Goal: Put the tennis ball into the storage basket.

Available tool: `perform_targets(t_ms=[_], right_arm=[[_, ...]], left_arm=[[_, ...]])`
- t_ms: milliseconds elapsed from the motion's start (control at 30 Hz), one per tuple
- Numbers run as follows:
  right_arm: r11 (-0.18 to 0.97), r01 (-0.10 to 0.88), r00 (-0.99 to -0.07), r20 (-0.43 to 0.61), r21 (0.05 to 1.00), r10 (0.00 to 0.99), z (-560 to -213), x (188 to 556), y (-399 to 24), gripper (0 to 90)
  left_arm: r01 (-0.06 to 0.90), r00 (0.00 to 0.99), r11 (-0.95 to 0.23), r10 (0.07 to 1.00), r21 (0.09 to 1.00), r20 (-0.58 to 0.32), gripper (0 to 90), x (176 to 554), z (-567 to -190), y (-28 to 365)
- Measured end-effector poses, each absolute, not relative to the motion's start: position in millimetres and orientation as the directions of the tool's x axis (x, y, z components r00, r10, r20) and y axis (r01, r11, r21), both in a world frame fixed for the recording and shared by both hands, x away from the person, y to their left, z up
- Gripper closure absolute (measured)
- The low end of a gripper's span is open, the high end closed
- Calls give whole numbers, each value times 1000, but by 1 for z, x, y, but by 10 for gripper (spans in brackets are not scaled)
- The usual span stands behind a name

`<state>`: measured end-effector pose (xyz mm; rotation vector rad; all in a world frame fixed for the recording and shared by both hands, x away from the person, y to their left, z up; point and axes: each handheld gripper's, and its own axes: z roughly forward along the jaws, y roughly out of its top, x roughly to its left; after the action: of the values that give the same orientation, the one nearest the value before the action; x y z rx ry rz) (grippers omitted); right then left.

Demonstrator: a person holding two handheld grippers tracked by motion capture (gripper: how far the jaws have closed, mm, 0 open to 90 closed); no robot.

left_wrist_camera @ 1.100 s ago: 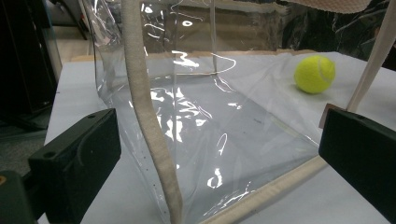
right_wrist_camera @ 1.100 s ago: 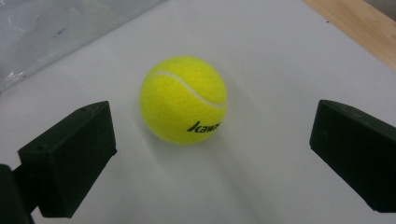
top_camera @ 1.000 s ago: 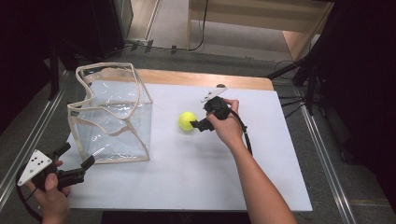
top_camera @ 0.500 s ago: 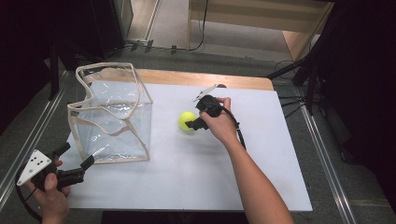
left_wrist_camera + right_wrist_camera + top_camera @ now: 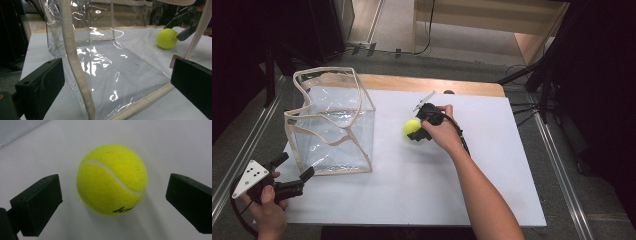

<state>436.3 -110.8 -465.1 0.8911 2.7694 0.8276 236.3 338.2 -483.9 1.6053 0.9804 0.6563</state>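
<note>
So the yellow tennis ball point(image 5: 411, 127) sits on the white tabletop point(image 5: 492, 165), near the middle, a bit toward the far side. It rests flat on the white top, not lifted. The right tool point(image 5: 418, 129) is right at the ball, coming from the ball's right side w/ the person's hand behind it. In the right tool view the ball point(image 5: 111, 179) is between the two black jaws, and there's a gap of white top on each side of it. So the jaws are wide open & not touching the ball yet.

The clear plastic bag point(image 5: 329, 122) w/ beige trim stands on the left part of the tabletop, top open. The ball is apart from it, w/ a strip of bare white top between the ball and the bag's right wall.

The left tool point(image 5: 289, 172) is down at the near left corner of the tabletop, just by the bag's near bottom corner. Its jaws are wide open too, holding nothing. In the left tool view the bag's beige edge point(image 5: 72, 57) goes up between the jaws, close in front, but can't tell if it touches them. Thru the clear wall you can see the ball point(image 5: 167, 38) far off.

Lots of open white top on the near side & the right side. A wood strip point(image 5: 437, 85) shows along the far edge.
</note>
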Motion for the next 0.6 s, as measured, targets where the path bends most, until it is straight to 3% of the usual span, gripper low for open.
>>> perform_targets(t_ms=[300, 333, 500, 533, 600], right_arm=[[720, 506, -835, 58, 476, 548, -469, 442, -98, 5], [718, 511, -831, 56, 472, 554, -469, 442, -97, 55], [740, 510, -837, 52, 438, 545, -472, 444, -92, 61], [746, 502, -842, 52, 437, 536, -473, 445, -90, 128], [742, 514, -835, 55, 429, 547, -473, 444, -89, 128]], left_arm=[[258, 505, -62, 860, 964, -80, 0, 236, -484, 338], [258, 505, -61, 859, 964, -81, 0, 236, -484, 339], [257, 508, -68, 858, 964, -75, 0, 236, -484, 338], [256, 508, -66, 858, 964, -76, 0, 236, -484, 338], [259, 504, -64, 860, 964, -79, 0, 236, -484, 339]])
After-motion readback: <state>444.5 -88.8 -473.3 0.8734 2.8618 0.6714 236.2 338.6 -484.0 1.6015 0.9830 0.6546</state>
